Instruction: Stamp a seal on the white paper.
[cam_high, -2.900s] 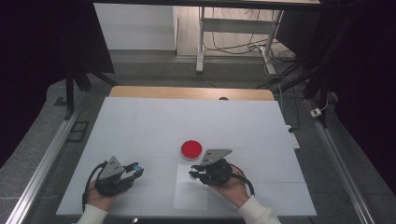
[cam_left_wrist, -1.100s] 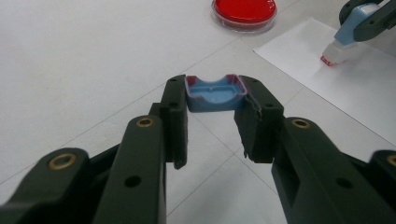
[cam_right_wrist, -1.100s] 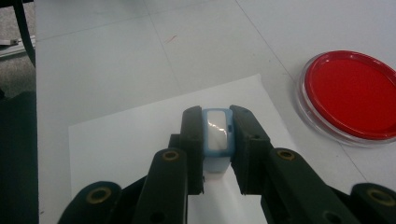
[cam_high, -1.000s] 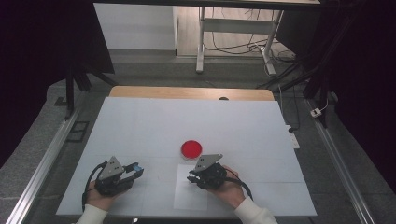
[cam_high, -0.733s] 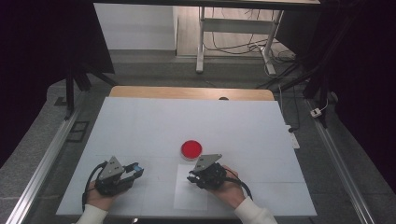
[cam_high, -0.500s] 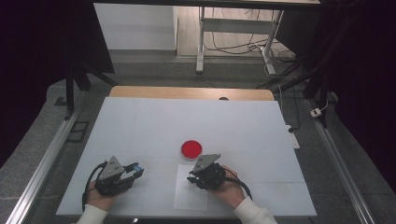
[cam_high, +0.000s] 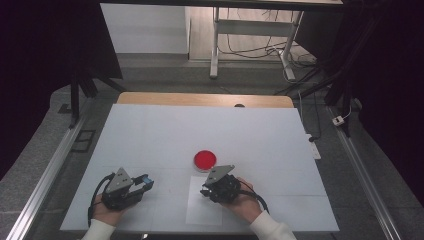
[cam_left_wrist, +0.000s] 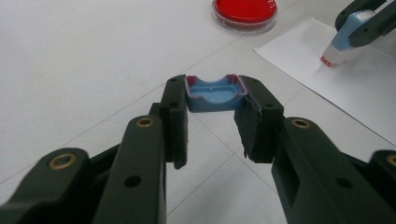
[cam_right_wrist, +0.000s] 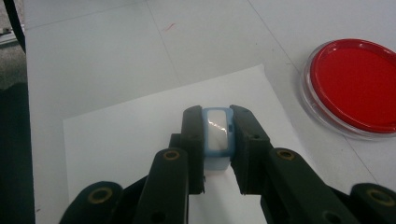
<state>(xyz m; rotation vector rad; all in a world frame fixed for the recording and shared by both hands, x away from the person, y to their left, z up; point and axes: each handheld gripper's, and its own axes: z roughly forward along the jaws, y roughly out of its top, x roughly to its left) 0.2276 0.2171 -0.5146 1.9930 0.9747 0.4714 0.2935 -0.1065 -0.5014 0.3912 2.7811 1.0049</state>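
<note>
On the left, we have our left gripper (cam_high: 142, 181) resting low on the white table (cam_high: 150, 135), its jaws clamped on a small blue cap (cam_left_wrist: 215, 92) with a reddish rim, open side up. In the left gripper view the cap sits squarely between the two black pads, clear of the table's seam lines.

Moving toward the middle, a white sheet of paper (cam_high: 197, 212) lies flat near the front edge of the table. Our right gripper (cam_high: 206, 190) is over the sheet's upper part, jaws closed on a pale blue stamp-like applicator (cam_right_wrist: 216, 135) whose body stands roughly upright between the pads. In the left gripper view its white tip with red marking meets the paper (cam_left_wrist: 355, 93); we cannot tell whether any mark is being left there, as the sheet looks blank around it.

Just beyond the sheet's far corner, to the right in the right gripper view, stands a round clear dish with a red filling (cam_right_wrist: 355, 86); it is near the paper but apart from it, and neither gripper touches it.

We judge that we are in the step of pressing or dragging the uncapped applicator on the sheet while the cap is kept aside in the other hand. The next move calls for steady downward pressure with the tip kept on the paper, then a clean lift; after that the cap must be brought across and lined up with the tip, which needs both grippers to hold their grip without twisting.
</note>
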